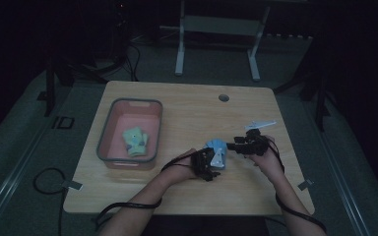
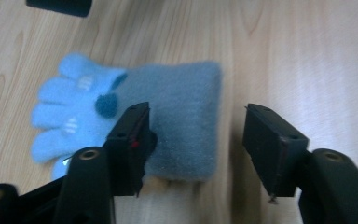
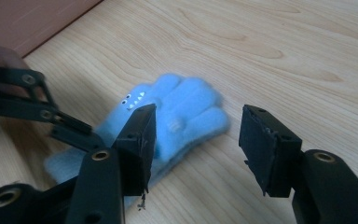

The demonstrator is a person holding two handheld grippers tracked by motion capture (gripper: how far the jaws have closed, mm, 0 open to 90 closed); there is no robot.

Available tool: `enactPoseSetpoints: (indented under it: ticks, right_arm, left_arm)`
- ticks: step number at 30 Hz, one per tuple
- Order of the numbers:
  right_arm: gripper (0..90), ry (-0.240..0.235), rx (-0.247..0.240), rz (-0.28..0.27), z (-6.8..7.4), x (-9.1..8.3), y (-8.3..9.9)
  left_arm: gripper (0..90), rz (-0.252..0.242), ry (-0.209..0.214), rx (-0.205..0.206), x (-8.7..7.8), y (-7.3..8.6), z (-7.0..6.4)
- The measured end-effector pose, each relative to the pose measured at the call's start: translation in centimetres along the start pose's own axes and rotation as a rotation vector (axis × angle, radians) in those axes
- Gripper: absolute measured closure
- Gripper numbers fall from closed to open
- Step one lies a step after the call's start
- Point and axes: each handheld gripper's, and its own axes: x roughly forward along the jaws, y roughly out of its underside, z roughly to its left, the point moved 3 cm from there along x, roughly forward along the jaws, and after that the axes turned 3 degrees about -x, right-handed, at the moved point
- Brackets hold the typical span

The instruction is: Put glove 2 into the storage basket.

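Note:
A light blue fleece glove [image 1: 217,145] lies flat on the wooden table [image 1: 187,113], right of centre. My left gripper [image 1: 210,160] comes at it from the near side. In the left gripper view the glove [image 2: 168,116] has its cuff toward me; the left gripper [image 2: 196,135] is open, one jaw over the cuff and the other over bare wood. My right gripper [image 1: 237,145] faces the glove from the right. Seen from the right gripper, the glove's fingers [image 3: 186,112] lie by the left jaw, and the right gripper [image 3: 196,135] is open. Neither holds it.
A pink bin with a grey rim [image 1: 107,129] stands at the table's left, a pale green glove [image 1: 135,141] inside. A round grommet [image 1: 224,97] sits near the far edge. Behind the table stands a metal frame [image 1: 216,24]. Cables trail off the near edge.

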Motion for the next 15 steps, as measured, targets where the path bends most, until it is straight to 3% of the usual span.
enactPoseSetpoints:
  ticks: [5,9,15]
  right_arm:
    - [45.9,0.000,0.018,0.010,0.1,0.6,-0.3]
    - [44.5,-0.010,0.074,0.032,0.1,1.5,-0.6]
    - [37.3,0.013,0.145,0.077,-0.3,3.8,-0.4]
  left_arm:
    - [54.6,0.005,-0.032,0.015,0.6,-0.1,0.3]
    - [67.3,0.000,-0.028,0.013,0.6,-0.1,0.6]
    - [72.2,-0.007,-0.008,0.004,0.5,0.1,0.8]
